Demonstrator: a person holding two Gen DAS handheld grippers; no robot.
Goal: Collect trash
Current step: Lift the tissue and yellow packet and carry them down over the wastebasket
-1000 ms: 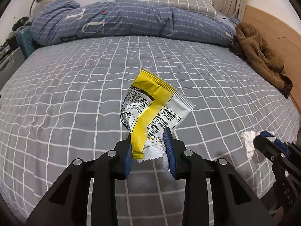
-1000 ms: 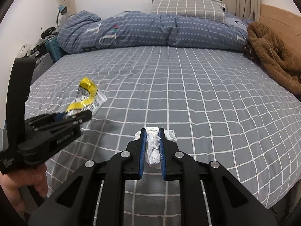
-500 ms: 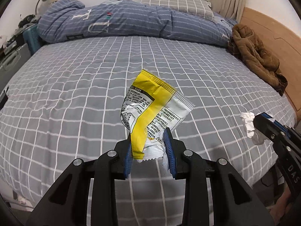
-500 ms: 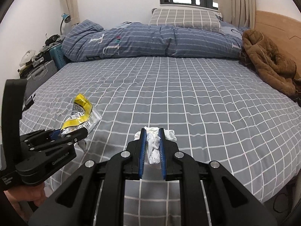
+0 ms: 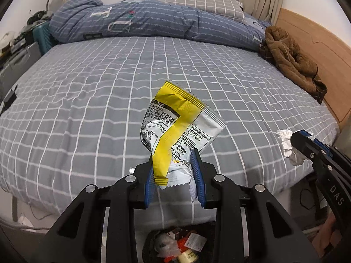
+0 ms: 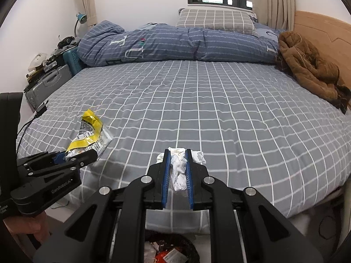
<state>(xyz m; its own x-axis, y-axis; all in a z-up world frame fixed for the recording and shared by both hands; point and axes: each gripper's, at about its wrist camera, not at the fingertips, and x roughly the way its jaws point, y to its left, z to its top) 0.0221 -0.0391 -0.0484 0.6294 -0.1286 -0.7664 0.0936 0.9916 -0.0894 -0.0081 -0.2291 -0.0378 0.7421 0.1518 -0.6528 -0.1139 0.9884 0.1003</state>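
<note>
Both hand-held grippers are backing off the bed (image 6: pixel 219 114); you're carrying the wrapper (image 5: pixel 175 127) in the left hand-held gripper (image 5: pixel 173 177) and the tissue (image 6: pixel 178 171) in the right hand-held gripper (image 6: pixel 177 175), with the bin (image 5: pixel 175 245) drop pending.

The middle of the bed (image 6: pixel 219 114) is a wide, bare stretch of checked sheet, open to passage from its near edge up to the rolled duvet (image 6: pixel 175 43), which blocks the far end from side to side. A brown jacket (image 6: pixel 307 68) lies heaped along the right edge against the wooden headboard (image 6: pixel 318 28), and a grey case (image 6: pixel 48 83) stands close beside the left edge. Below the near edge, a bin (image 5: pixel 175 245) holding rubbish stands on the floor, open at the top.
</note>
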